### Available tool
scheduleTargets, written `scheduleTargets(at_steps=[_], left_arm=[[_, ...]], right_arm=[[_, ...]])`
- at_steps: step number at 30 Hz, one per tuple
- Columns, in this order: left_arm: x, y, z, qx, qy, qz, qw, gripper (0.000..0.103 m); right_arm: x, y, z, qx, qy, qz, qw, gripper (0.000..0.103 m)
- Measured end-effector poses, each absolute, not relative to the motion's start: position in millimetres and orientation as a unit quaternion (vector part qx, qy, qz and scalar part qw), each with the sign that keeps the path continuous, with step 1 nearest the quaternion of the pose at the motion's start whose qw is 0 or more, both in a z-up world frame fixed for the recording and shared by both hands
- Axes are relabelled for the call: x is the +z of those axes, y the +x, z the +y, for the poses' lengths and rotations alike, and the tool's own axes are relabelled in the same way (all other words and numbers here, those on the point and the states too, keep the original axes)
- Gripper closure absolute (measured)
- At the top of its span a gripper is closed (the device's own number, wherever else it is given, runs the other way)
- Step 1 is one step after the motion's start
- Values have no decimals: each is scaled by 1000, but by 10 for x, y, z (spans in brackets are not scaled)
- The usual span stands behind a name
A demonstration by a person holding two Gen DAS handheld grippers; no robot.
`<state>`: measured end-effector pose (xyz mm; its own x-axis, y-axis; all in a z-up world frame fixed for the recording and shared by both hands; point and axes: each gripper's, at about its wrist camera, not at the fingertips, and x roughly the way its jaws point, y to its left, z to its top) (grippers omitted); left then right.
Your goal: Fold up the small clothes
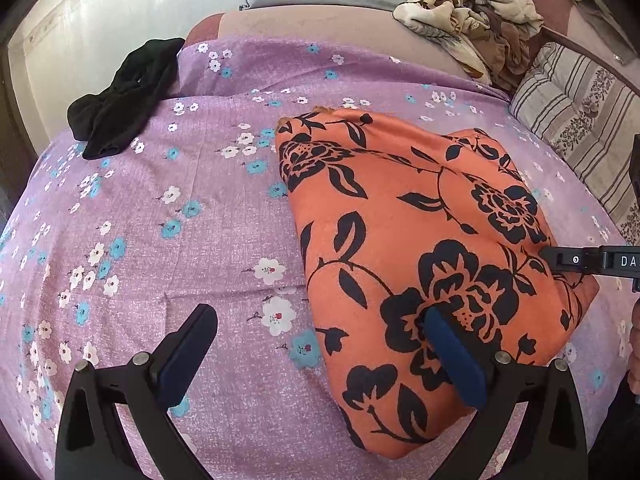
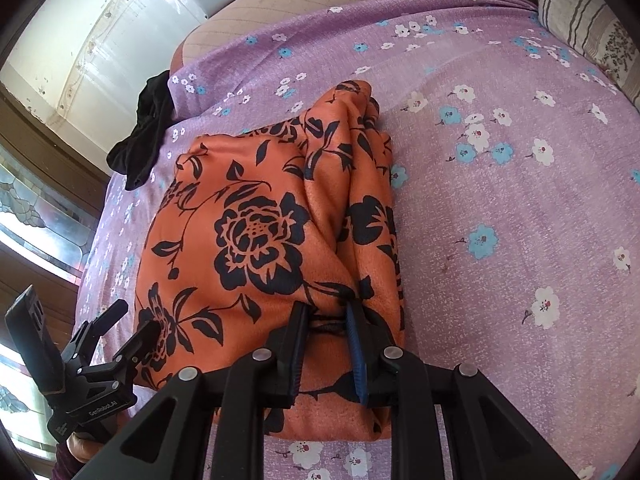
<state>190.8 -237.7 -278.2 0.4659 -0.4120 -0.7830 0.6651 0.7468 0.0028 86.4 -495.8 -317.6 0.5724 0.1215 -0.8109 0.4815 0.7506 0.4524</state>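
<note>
The orange cloth [image 2: 256, 240] with the black flower print looks like soft woven fabric with a faint sheen and a slightly grainy face, and the purple sheet [image 1: 200, 220] under it is matt cotton-like stuff with a speckled, rough-ish weave. Both grippers, left [image 1: 320, 344] and right [image 2: 328, 344], look like matt black plastic with shiny little metal pins and ribbed blue rubbery pads [image 2: 357, 352]. The black garment [image 1: 120, 96] is thin, limp, dull cloth, and the striped cushion [image 1: 580, 112] looks quilted.

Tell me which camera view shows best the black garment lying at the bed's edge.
The left wrist view: the black garment lies whole and unobstructed on the purple floral sheet. In the right wrist view it is smaller, half hidden behind the sheet's edge.
</note>
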Motion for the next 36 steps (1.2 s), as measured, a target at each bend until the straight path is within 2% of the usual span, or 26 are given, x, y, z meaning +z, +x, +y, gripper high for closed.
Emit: scheduleTargets(at_steps=[36], left_arm=[[-2915, 2015, -2389, -338, 148, 433, 822, 0]], right_arm=[[-3211, 852, -5020, -97, 356, 441, 818, 79]])
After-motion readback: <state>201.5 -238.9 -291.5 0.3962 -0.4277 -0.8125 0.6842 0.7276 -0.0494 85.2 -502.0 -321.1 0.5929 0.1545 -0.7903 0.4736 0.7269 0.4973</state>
